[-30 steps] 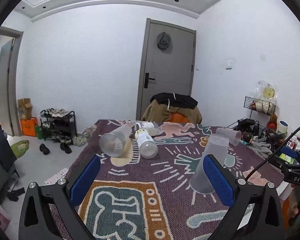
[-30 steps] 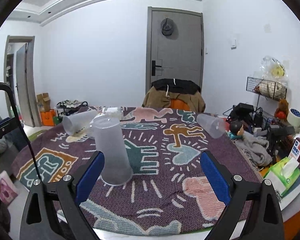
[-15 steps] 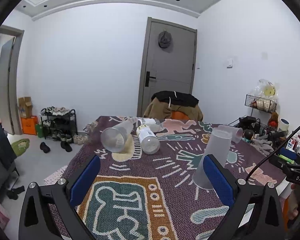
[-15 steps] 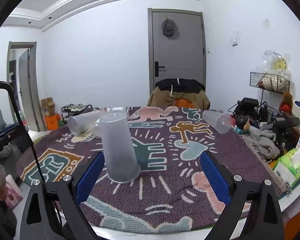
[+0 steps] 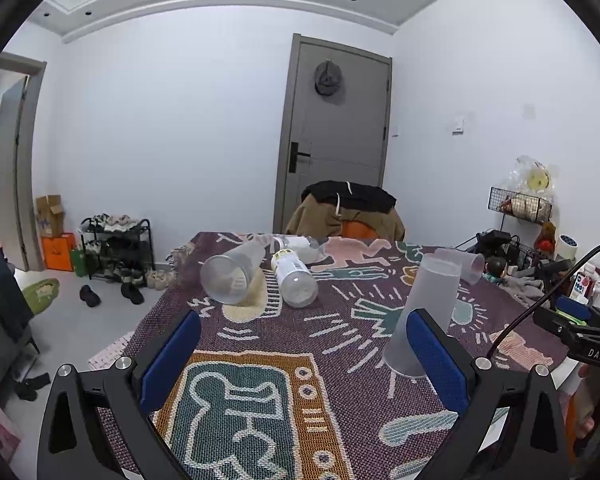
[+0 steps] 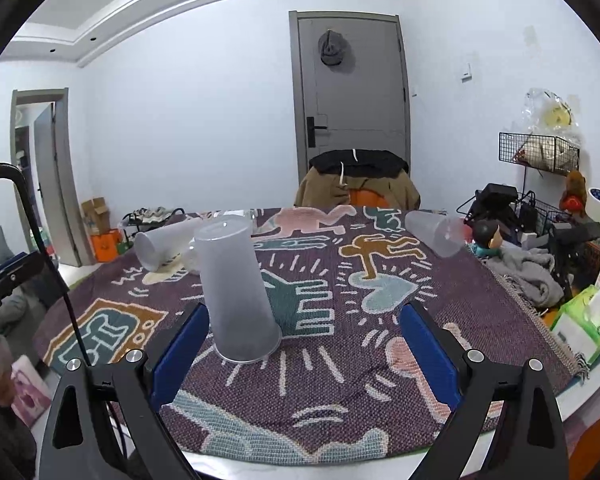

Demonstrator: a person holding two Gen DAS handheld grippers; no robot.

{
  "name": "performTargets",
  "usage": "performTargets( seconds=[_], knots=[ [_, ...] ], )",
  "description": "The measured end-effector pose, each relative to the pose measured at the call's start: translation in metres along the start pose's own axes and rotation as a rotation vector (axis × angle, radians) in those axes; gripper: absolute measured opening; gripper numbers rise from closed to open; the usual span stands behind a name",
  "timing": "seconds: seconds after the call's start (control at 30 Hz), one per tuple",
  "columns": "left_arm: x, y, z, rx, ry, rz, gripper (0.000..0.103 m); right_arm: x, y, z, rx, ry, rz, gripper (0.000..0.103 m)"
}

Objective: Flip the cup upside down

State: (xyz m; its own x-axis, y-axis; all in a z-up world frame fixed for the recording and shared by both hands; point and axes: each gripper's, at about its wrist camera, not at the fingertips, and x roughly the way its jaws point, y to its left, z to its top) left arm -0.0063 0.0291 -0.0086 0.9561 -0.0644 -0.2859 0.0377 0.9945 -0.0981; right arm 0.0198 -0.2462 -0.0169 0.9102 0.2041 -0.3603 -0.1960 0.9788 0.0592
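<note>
A frosted plastic cup [image 6: 236, 288] stands upside down, rim on the patterned cloth, just beyond my right gripper's left finger; it also shows in the left wrist view [image 5: 424, 312], behind my left gripper's right finger. My right gripper [image 6: 304, 344] is open and empty above the table's near edge. My left gripper [image 5: 304, 356] is open and empty over the cloth. A second frosted cup [image 5: 232, 272] lies on its side at the far left, mouth toward me. A third cup [image 6: 434, 232] lies on its side at the far right.
A clear bottle with a label [image 5: 294, 276] lies beside the left cup. A chair draped with jackets [image 6: 358, 184] stands behind the table [image 6: 588, 400]. Clutter, a grey cloth [image 6: 528, 272] and a tissue pack [image 6: 588, 320] sit along the right edge.
Both grippers have drawn back and risen a little from the upside-down cup. The cup stands where it was. Both stay open.
</note>
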Motion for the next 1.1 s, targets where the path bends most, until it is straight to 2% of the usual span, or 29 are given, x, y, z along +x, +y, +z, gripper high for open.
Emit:
performTargets(
  seconds=[1.1],
  knots=[
    [-0.001,-0.002,-0.001,0.003,-0.004,0.009,0.103,0.002,0.01,-0.002,-0.043,-0.001,0.003,0.096]
  ],
)
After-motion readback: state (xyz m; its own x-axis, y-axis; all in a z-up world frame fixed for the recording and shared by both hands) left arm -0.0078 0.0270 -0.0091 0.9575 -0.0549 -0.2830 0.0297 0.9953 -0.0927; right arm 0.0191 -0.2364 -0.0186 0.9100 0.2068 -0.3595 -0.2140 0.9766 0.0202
